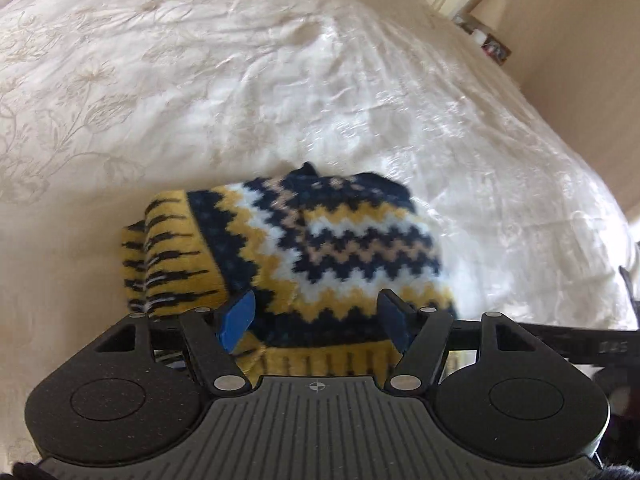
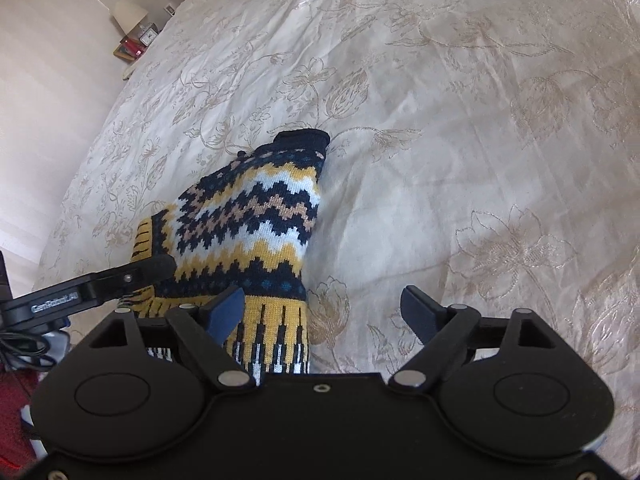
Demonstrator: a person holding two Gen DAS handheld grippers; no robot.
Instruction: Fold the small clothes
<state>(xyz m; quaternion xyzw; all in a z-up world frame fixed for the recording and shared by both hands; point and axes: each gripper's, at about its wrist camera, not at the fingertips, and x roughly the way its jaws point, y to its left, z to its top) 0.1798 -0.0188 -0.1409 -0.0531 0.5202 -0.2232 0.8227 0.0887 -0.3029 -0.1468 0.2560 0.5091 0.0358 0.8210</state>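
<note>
Left gripper (image 1: 316,316) is spread wide over the folded zigzag knit sweater (image 1: 304,248), jaws straddling its yellow-striped hem without pinching it. The sweater's lying on the cream floral bedspread (image 1: 200,80), near its front edge. Right gripper (image 2: 320,312) is wide too, left finger over the hem, right one above bare bedspread.
</note>
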